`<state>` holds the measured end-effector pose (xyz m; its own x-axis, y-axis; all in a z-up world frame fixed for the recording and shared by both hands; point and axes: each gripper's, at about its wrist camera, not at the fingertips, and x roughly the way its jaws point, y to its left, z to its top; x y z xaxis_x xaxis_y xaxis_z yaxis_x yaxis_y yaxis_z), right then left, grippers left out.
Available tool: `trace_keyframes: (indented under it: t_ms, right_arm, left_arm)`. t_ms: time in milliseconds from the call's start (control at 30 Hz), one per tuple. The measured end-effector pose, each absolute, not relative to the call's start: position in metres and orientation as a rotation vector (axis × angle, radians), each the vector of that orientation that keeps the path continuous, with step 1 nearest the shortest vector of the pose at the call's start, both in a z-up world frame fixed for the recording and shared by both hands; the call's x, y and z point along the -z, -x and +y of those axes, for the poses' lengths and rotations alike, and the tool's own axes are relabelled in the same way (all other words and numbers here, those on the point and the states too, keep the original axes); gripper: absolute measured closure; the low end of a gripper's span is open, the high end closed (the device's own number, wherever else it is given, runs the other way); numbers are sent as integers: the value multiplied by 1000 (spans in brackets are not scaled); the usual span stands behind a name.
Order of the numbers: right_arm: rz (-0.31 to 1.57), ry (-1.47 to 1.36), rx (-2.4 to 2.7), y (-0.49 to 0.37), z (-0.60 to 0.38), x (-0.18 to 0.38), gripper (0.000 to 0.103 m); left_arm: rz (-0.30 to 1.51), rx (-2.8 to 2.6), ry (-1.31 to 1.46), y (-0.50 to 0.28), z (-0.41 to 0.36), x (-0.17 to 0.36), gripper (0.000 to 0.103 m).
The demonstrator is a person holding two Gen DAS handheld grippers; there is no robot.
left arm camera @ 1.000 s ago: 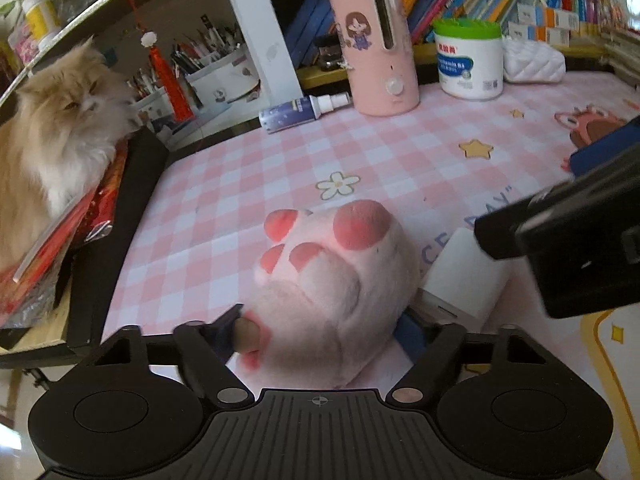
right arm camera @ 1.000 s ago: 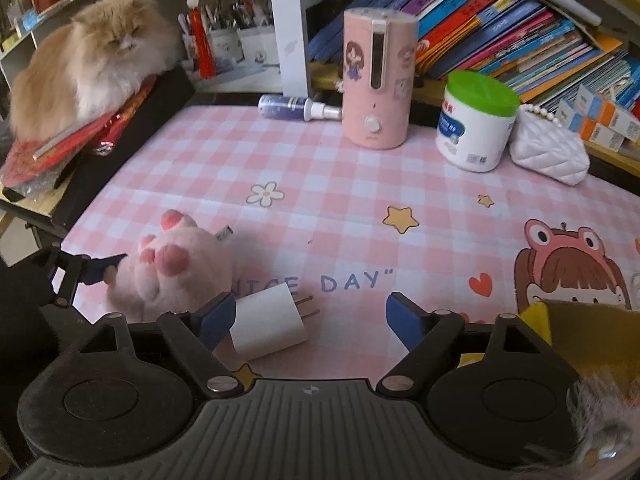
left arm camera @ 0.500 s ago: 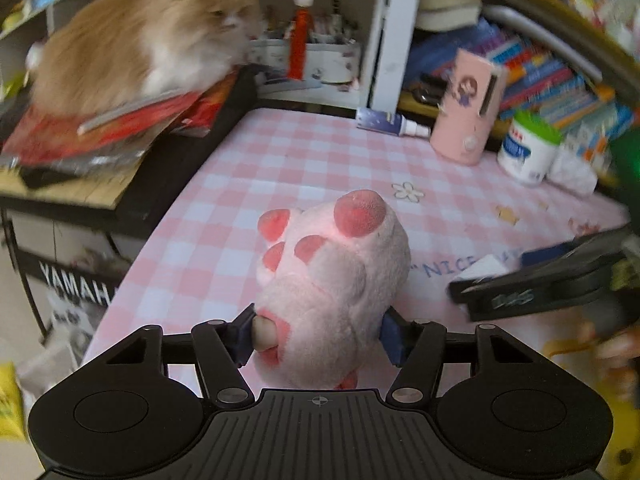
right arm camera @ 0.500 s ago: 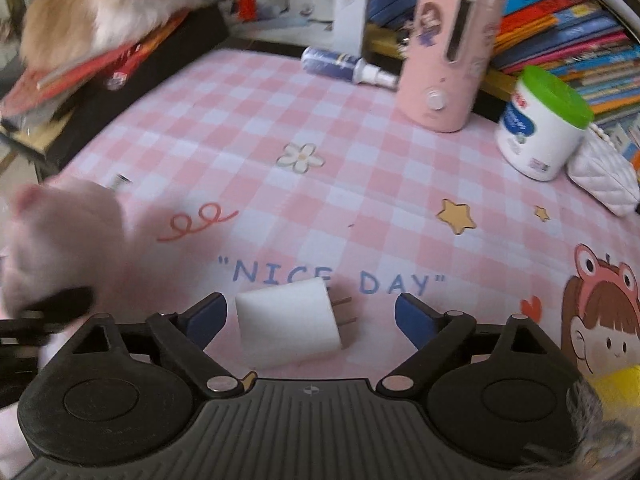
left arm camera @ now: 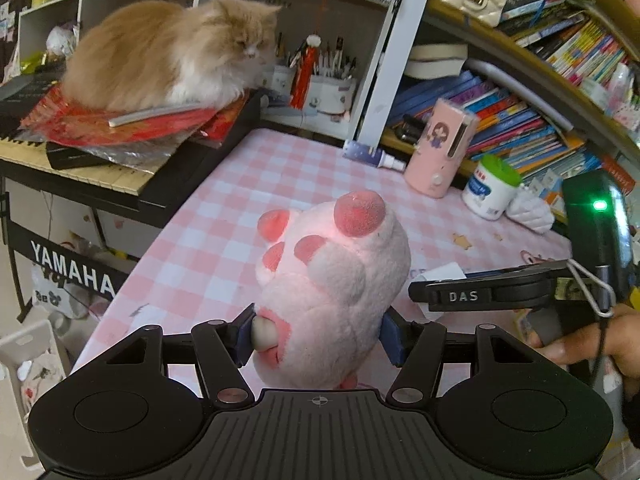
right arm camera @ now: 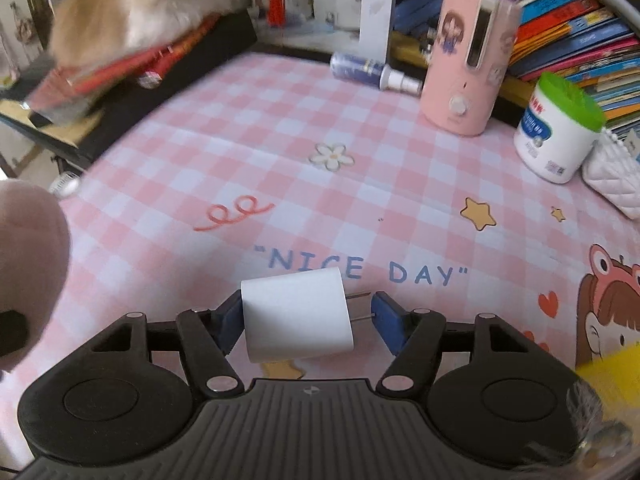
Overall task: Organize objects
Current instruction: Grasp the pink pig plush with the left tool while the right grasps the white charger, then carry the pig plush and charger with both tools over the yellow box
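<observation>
**Paw plush clamped at left; charger between the right jaws**

At the lower centre of the left wrist view, the left gripper (left arm camera: 316, 334) has its blue pads pressed into both sides of the pink paw plush (left arm camera: 336, 280), holding it clear above the checked tablecloth (left arm camera: 240, 216). The plush toe pads face upward.

At the lower centre of the right wrist view, the right gripper (right arm camera: 306, 318) sits with its jaws partly open around the white charger (right arm camera: 298, 314). The left pad touches the charger body; the right pad stands at the tips of the prongs. The charger lies on the tablecloth just below the "NICE DAY" print.

At the upper left, a cat (left arm camera: 168, 52) lies on red papers. At the upper right stand a pink dispenser (right arm camera: 466, 56) and a green-lidded jar (right arm camera: 558, 132).
</observation>
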<state>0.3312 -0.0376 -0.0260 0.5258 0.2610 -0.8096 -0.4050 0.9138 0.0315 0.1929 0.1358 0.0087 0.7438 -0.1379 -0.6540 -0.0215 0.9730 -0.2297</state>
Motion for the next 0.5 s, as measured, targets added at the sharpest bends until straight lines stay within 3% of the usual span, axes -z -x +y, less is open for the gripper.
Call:
trace_keyframes:
  t_ms: [500]
  right_arm:
    - [785,62,-353,-194,-53,-29,39]
  left_arm:
    - [708,115,250,-105,140,-13,43]
